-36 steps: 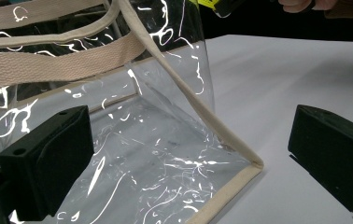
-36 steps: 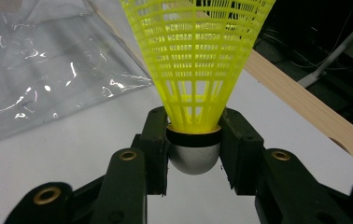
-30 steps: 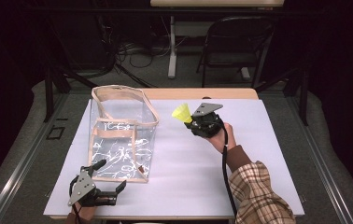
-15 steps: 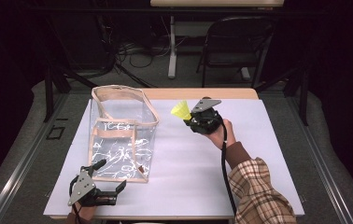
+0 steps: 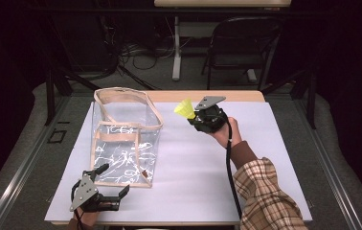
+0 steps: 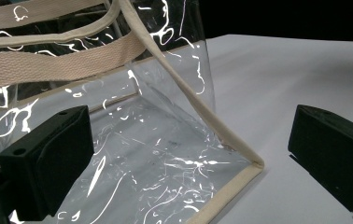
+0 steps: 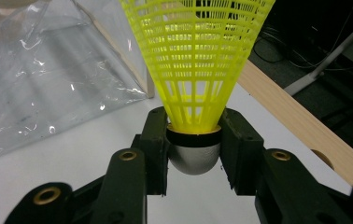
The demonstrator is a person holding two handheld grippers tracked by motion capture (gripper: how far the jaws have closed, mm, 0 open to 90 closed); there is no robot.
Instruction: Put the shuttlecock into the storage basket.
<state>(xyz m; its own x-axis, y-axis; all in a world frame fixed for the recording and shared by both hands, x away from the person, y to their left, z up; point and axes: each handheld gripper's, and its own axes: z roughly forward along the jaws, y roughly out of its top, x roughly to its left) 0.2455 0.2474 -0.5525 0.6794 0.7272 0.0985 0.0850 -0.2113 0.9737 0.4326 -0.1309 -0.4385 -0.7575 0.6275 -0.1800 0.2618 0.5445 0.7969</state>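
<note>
Jaws of my left gripper (image 5: 113,197) stand released at the near edge of the desk (image 5: 193,191), one black pad on each side of the near corner of a clear plastic bag (image 5: 124,143), neither pad pressing it. The bag stands upright on the white desk, trimmed in beige webbing, its strap handles (image 6: 48,60) draped over the open top. Through its crinkled walls I see nothing inside it.

Farther back and to the right, my right gripper (image 5: 194,116) is clenched on a yellow shuttlecock (image 5: 185,109), held off the desk just beside the bag's far right upper corner. In the right gripper view the two jaws pinch the rounded grey base (image 7: 194,156) below its black band, one on each side. The shuttlecock's long axis runs in line with the jaws, base toward my hand, the open yellow mesh skirt (image 7: 195,56) flaring away from me. From the high view that skirt points left and slightly up, toward the bag's opening. A wooden edge (image 7: 296,121) borders the desk's far side.
</note>
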